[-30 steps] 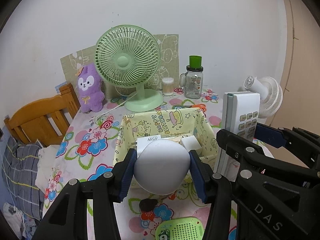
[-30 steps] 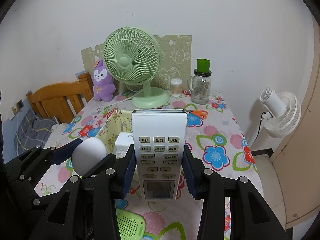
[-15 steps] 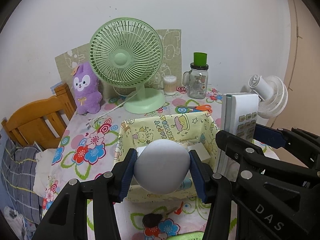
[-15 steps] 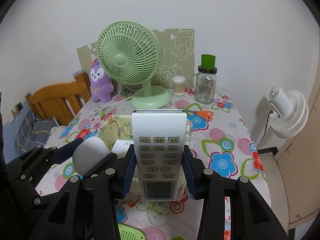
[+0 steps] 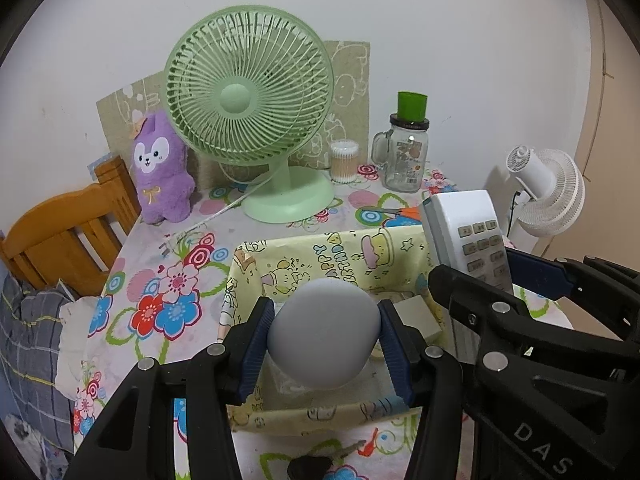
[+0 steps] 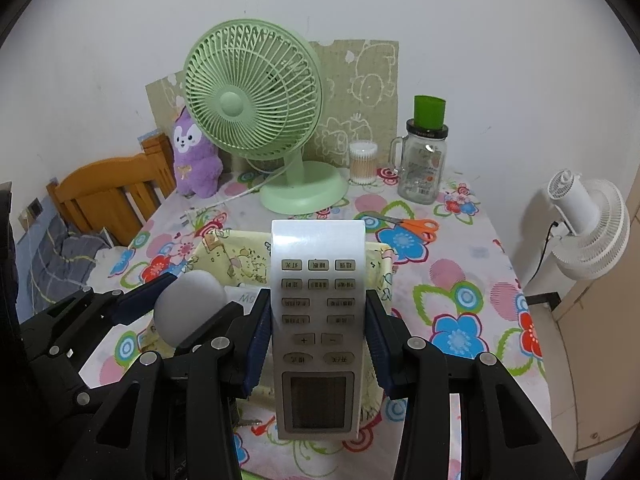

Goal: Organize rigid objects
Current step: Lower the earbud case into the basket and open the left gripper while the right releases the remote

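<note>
We see a floral table (image 6: 460, 248) against a white wall. Left gripper (image 5: 324, 340) clamps a grey ball (image 5: 324, 332) above the box (image 5: 320, 256); right gripper (image 6: 318, 320) clamps a remote (image 6: 318, 280). Only the left view shows keys (image 5: 320, 466) at the near edge.

— What sits along the wall?

— The plush toy (image 5: 162, 168) on the left, the desk fan (image 5: 256, 108) beside it, then the cotton-swab tub (image 5: 343, 161) and the jar (image 5: 404, 156) to the right.

— And nearer us?

— The fabric bin (image 5: 320, 256) stands on the tabletop (image 5: 152, 280) before the fan; scissors (image 6: 408, 226) lie behind its right corner. A wooden chair (image 5: 68, 236) stands off the left edge, a standing fan (image 5: 548, 188) off the right.
</note>
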A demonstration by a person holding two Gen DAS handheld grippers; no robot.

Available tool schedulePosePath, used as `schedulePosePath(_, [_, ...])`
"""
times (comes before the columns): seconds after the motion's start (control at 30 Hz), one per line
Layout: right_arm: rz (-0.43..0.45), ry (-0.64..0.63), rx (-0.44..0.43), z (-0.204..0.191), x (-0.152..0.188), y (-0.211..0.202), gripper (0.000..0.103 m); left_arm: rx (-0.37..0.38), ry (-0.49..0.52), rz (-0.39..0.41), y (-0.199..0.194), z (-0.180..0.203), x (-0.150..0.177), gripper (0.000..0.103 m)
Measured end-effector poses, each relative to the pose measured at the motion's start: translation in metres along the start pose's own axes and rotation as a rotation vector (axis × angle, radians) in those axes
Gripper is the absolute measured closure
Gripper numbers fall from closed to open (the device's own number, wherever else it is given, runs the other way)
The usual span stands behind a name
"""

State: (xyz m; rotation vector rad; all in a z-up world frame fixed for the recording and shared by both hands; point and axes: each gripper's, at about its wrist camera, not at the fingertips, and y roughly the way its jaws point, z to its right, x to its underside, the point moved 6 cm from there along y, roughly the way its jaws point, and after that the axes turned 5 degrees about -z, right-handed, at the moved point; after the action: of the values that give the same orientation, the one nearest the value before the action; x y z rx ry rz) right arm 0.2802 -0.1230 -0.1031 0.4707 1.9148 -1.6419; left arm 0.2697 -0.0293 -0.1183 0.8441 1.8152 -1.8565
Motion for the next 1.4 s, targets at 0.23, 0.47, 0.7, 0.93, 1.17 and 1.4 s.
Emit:
schedulePosePath(0.23, [-0.045,0.003,-0.005,0.002,-0.002,0.026,0.056,0.0,-0.008,-0.044,0.025,-0.004,0.001,0.049])
schedulePosePath(0.47, [-0.085,0.008,-0.002,0.005,0.0,0.049,0.056,0.011,0.003,-0.082,0.04,-0.003,0.005,0.048])
schedulePosePath(0.7, [-0.136,0.013,-0.014,0.006,0.005,0.071,0.056,0.005,0.025,-0.103,0.049,0.0,0.013,0.041])
schedulePosePath(0.93, [-0.147,0.001,-0.01,0.004,0.008,0.078,0.056,0.006,0.025,-0.113,0.051,-0.001,0.017,0.031])
schedulePosePath(1.17, [-0.163,-0.011,-0.037,-0.002,0.013,0.079,0.054,0.001,0.021,-0.117,0.047,-0.004,0.022,0.022])
schedulePosePath(1.4, [-0.141,-0.005,-0.018,-0.002,0.015,0.065,0.04,-0.005,0.017,-0.096,0.035,-0.006,0.023,0.017])
